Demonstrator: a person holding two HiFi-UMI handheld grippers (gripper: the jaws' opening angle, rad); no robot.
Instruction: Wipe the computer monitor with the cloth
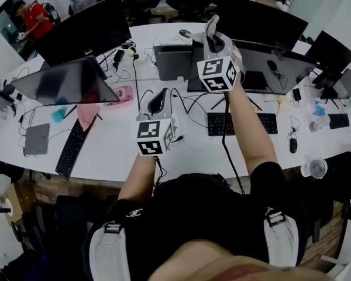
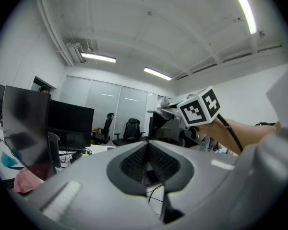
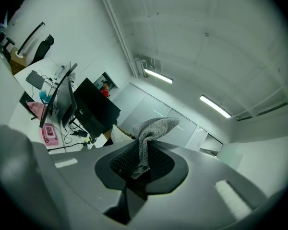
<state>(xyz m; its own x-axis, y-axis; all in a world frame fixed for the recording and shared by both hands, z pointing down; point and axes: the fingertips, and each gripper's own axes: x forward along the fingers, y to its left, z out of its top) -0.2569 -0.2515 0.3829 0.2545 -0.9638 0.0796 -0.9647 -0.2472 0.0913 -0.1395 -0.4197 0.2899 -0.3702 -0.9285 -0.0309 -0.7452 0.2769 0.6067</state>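
My right tongs (image 3: 141, 162) are clamped tight on a grey knitted cloth (image 3: 151, 133). The cloth is pinched by its middle, with one end bunched up above the tips and the other hanging down between the dark pads. From above, the right tongs (image 1: 212, 31) are raised at arm's length over the desk, with the cloth (image 1: 213, 20) sticking out past the tips. It is up in front of the wide monitor (image 1: 269, 63) straight ahead of me. I cannot tell whether it touches the screen, and in the right tongs' own view only ceiling and far wall lie behind it.

My left tongs (image 2: 147, 150) are pressed together with nothing between them. They sit lower and closer to my body (image 1: 161, 95) and point up and away over the desk.

The desk (image 1: 117, 154) is long and white, with black cables strewn across it. A black keyboard (image 1: 241, 123) lies below the monitor, with a mouse (image 1: 292, 146) to its right and a small round fan (image 1: 317, 167) near the desk's edge. To my left a second monitor (image 1: 64, 81) leans back, and below it are a pink rag (image 1: 88, 113) and another keyboard (image 1: 70, 148). More dark screens stand along the far side.

The room is an open office with black swivel chairs (image 2: 132, 129), glass partitions at the back and strip lights (image 2: 98, 57) on a white ceiling. A person in a red top (image 1: 32, 15) is at the far left corner.
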